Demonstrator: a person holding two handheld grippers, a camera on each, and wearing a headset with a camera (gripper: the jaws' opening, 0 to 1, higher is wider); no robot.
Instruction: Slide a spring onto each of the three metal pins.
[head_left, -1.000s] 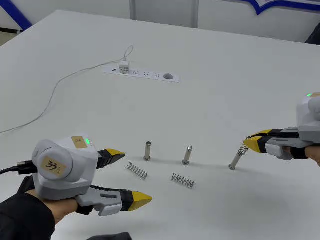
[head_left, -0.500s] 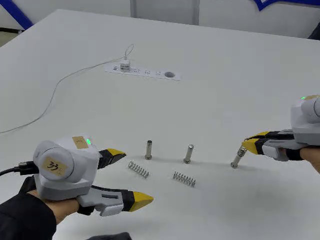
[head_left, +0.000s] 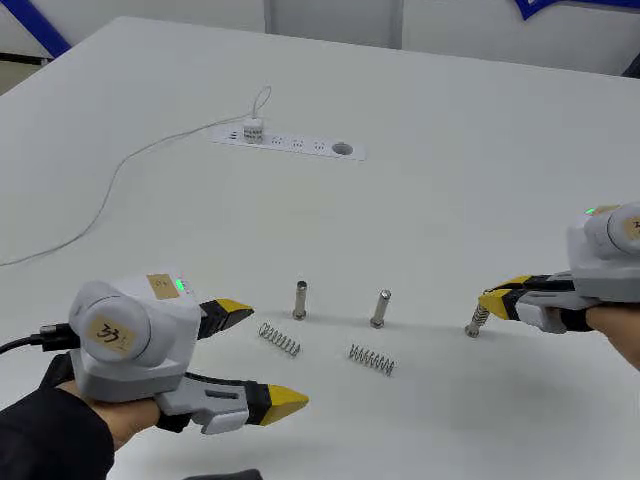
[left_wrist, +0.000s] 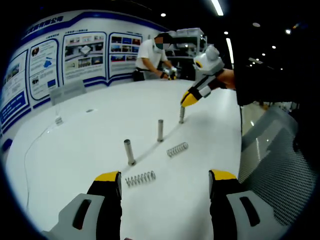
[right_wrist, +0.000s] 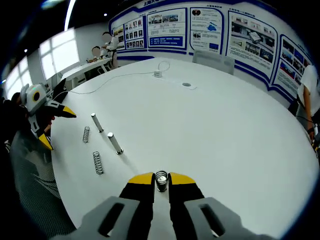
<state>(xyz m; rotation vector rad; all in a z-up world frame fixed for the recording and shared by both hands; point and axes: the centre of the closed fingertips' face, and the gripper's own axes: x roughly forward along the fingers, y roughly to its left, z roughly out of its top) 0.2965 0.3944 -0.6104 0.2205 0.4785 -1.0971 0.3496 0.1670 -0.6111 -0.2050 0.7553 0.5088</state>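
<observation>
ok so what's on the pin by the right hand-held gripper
A spring sits around it, between the jaws of the right hand-held gripper. The coils hide most of the pin.

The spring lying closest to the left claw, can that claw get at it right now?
Probably yes: the left claw is open, and the spring lies loose on the bare table just ahead, with nothing between.

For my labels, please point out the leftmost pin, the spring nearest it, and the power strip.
leftmost pin (head_left: 300, 300), head view, middle of shaft.
spring nearest it (head_left: 279, 339), head view, middle coils.
power strip (head_left: 298, 147), head view, top face.
</observation>
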